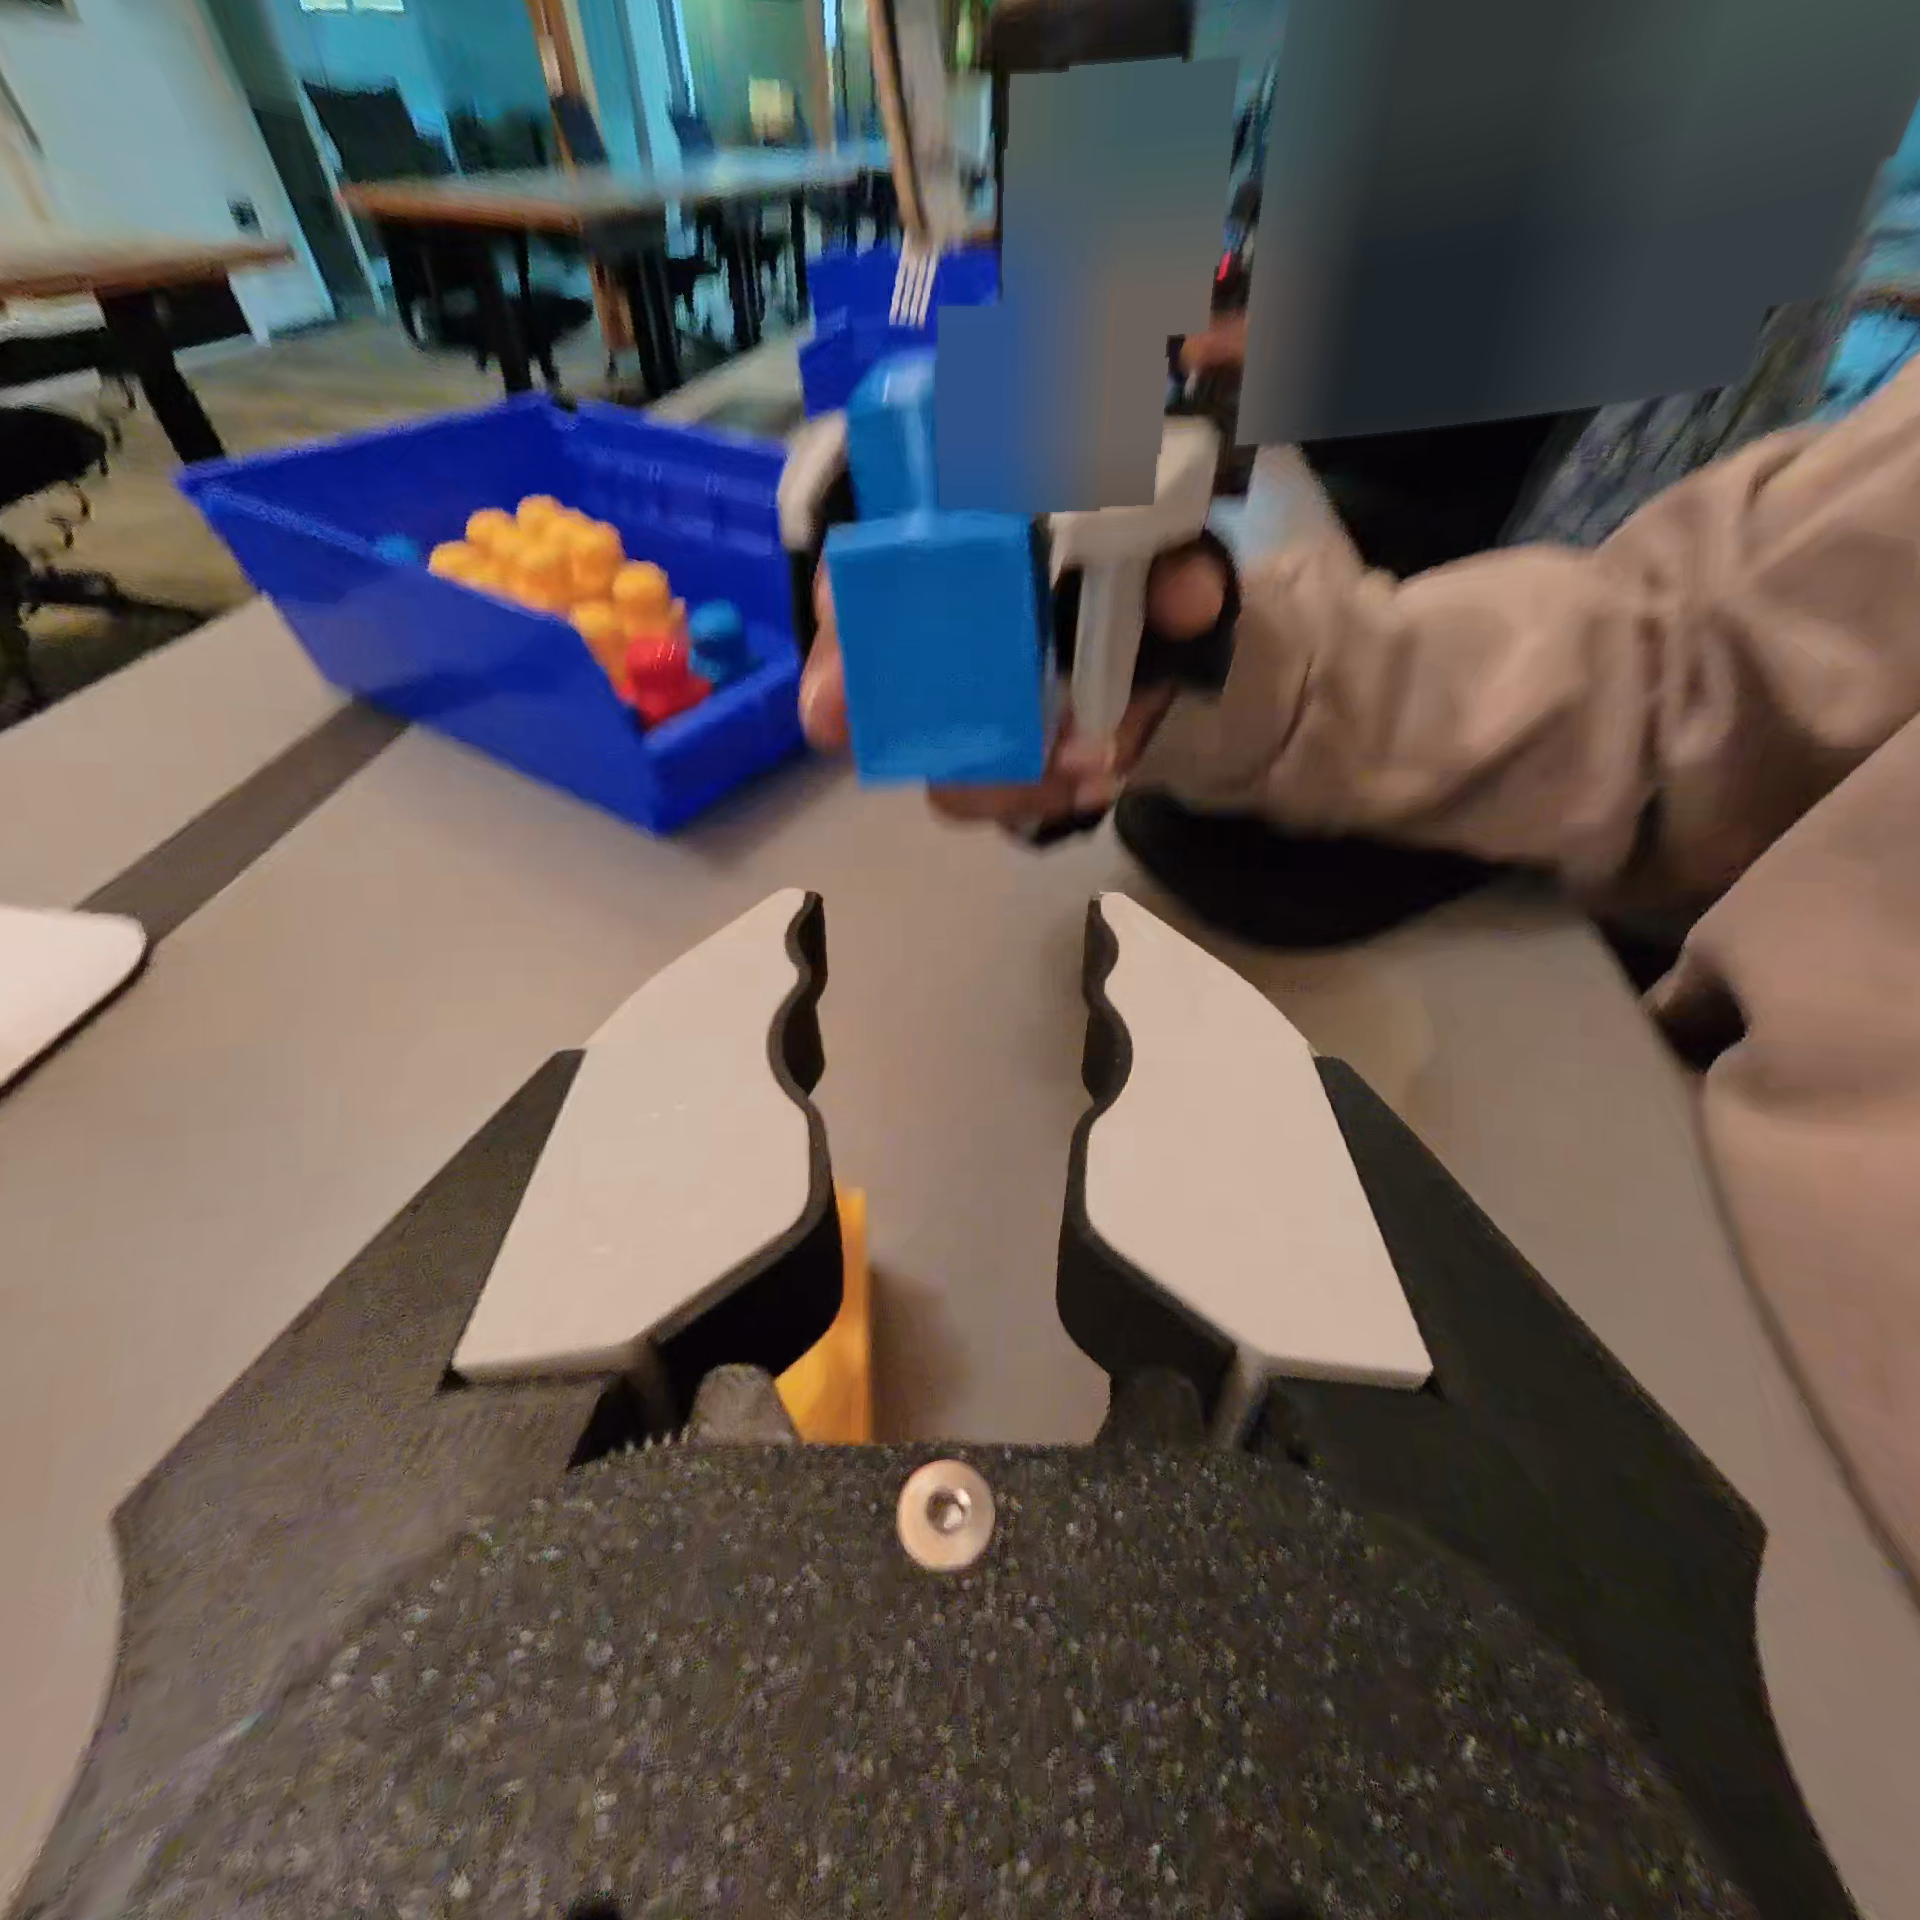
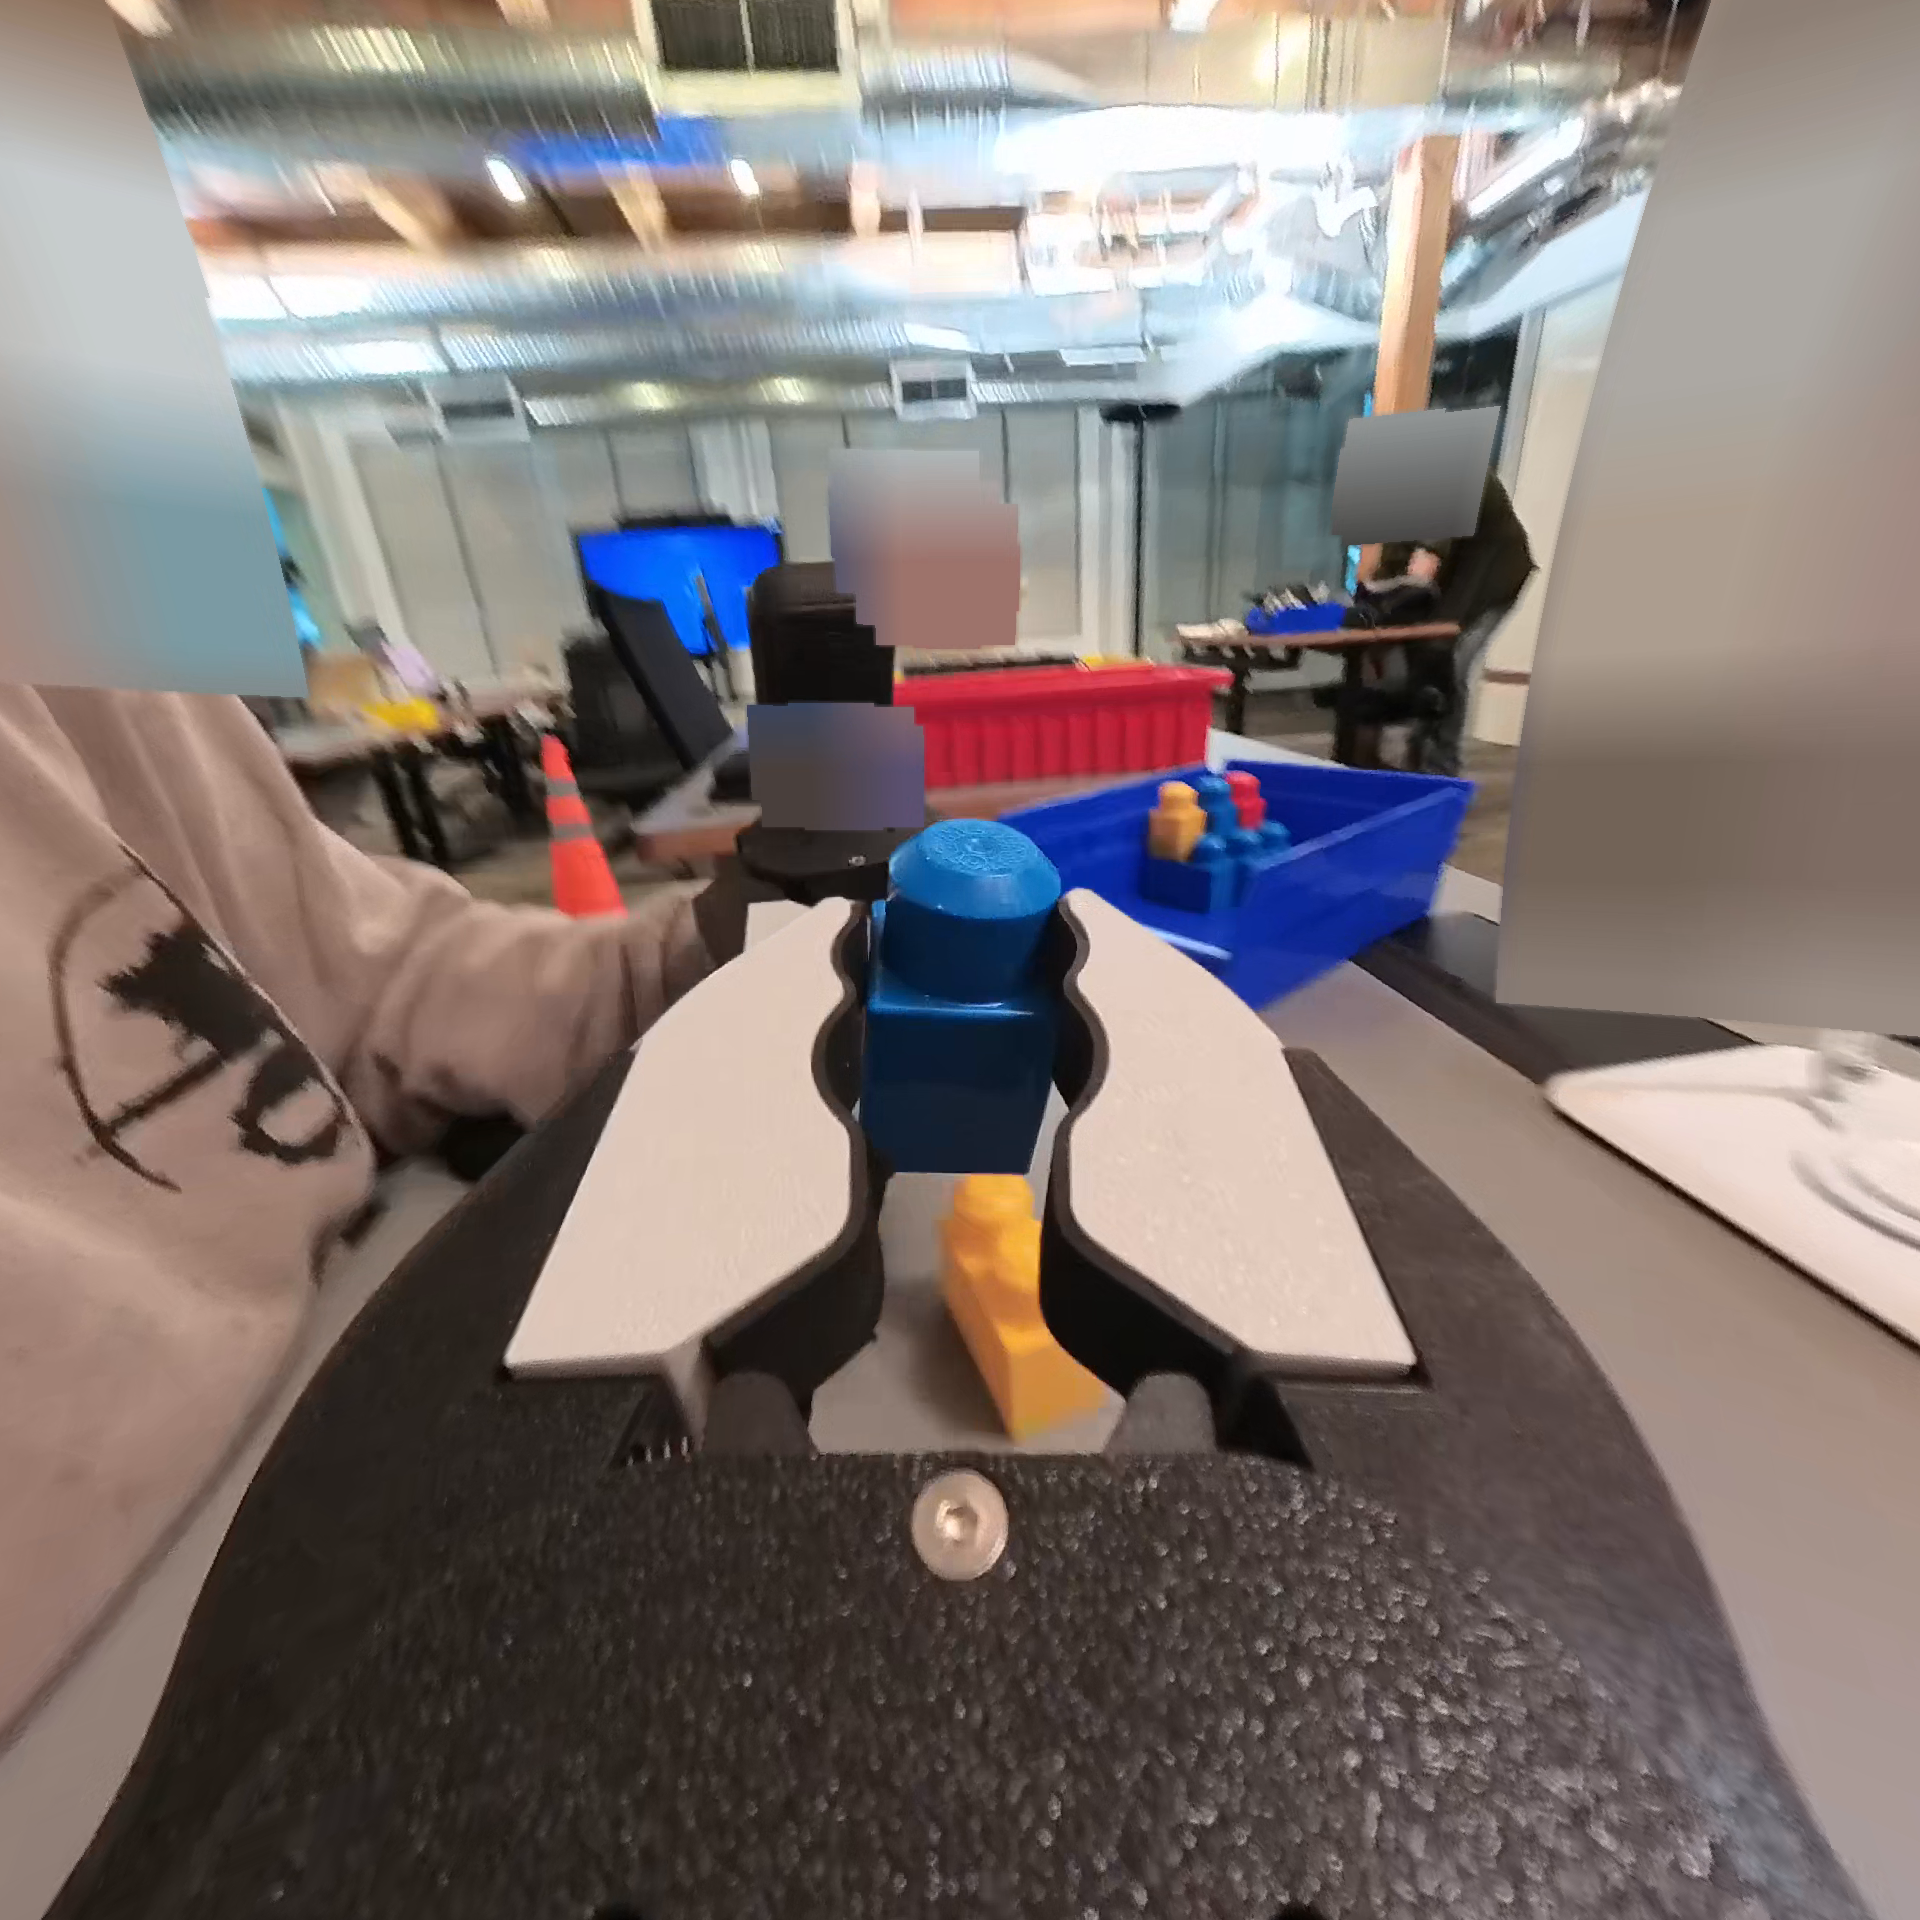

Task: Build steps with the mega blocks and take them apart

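Observation:
My right gripper [image 2: 961, 935] is shut on a blue one-stud mega block [image 2: 956, 1060] and holds it above the grey table, stud pointing away from the camera. An orange block [image 2: 1008, 1299] lies on the table below it. My left gripper [image 1: 954, 935] is open and empty just above the table, with an edge of the orange block [image 1: 844, 1320] showing under its left finger. A gloved hand holds the right gripper's blue and white handle [image 1: 935, 644] ahead of it. A blue bin [image 1: 499, 686] holds orange, red and blue blocks [image 1: 561, 566], and also shows in the right wrist view [image 2: 1340, 883].
A beige sleeve [image 1: 1558, 675] reaches in from the right above the table [image 1: 416, 1039]. A white mat [image 2: 1745, 1164] lies at the table's edge, also seen in the left wrist view [image 1: 52, 977]. A second blue bin [image 1: 883, 312] stands farther back. A red bin [image 2: 1060, 717] and an orange cone [image 2: 577, 831] stand beyond the table. One gripper's finger ends stand about 6 cm off the other's.

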The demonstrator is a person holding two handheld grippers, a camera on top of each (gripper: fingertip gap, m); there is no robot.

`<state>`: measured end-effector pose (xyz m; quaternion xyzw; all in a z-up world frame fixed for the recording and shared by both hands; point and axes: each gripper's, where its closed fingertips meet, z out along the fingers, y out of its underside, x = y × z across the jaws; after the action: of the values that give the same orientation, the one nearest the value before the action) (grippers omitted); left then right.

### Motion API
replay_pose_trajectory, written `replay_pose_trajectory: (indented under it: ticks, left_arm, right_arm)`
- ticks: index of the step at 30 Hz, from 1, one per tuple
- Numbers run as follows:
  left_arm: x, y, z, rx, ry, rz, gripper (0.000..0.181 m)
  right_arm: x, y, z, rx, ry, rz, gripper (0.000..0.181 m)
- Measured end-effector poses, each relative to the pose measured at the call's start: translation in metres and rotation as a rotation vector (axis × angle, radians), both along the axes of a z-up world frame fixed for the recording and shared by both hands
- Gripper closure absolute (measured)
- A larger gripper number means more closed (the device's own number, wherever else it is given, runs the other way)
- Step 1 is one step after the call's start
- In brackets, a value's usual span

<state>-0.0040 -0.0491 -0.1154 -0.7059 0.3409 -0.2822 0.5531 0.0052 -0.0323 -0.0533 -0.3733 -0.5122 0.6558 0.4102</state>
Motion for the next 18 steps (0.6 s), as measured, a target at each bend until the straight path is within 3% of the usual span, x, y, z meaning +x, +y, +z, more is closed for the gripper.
replay_pose_trajectory:
  ticks: [3,7,11,18]
  left_arm:
    - [0.019,-0.001,0.017,0.033,-0.119,-0.011,0.132]
    - [0.018,0.001,0.022,0.028,-0.175,0.012,0.144]
    - [0.013,-0.004,0.018,0.011,-0.112,-0.010,0.144]
    - [-0.007,-0.004,-0.012,-0.026,0.115,-0.001,0.144]
  right_arm:
    - [-0.007,-0.012,-0.001,-0.040,0.023,0.034,0.149]
    - [-0.011,-0.022,-0.003,-0.035,0.034,0.056,0.148]
    - [-0.010,-0.024,-0.009,0.001,-0.013,0.072,0.148]
    - [-0.005,-0.016,-0.044,0.227,-0.282,0.046,0.140]
